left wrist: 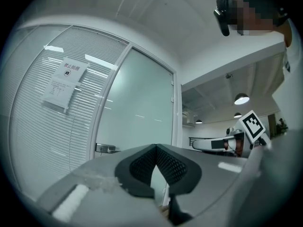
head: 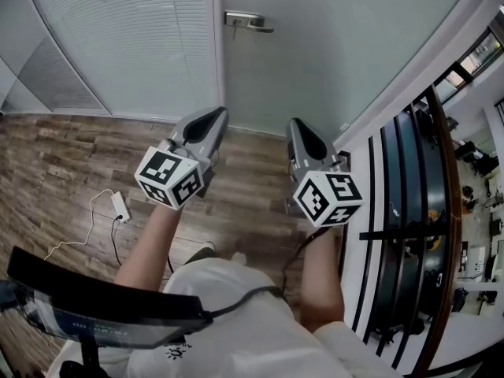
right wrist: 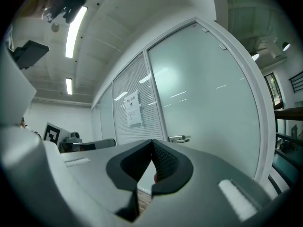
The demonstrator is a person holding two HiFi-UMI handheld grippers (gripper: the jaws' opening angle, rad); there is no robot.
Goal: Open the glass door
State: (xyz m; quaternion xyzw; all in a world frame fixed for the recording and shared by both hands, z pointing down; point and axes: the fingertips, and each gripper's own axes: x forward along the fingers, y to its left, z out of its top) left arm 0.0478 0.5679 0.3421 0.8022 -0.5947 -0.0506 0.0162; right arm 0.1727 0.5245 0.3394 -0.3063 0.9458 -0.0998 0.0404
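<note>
Glass door closed; neighbouring notice print illegible.

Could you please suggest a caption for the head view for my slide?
The left gripper and right gripper, both shut and empty, point toward the frosted glass door, its handle untouched.

A white paper notice on the slatted-blind glass panel beside the door carries the only writing before me. It has a bold heading in Chinese characters, a small square pictogram and several lines of fine print, all too small to read. The white cube on my left gripper and the matching cube on my right gripper bear black-and-white square markers but no letters. A small sun-like black print marks my white shirt.
</note>
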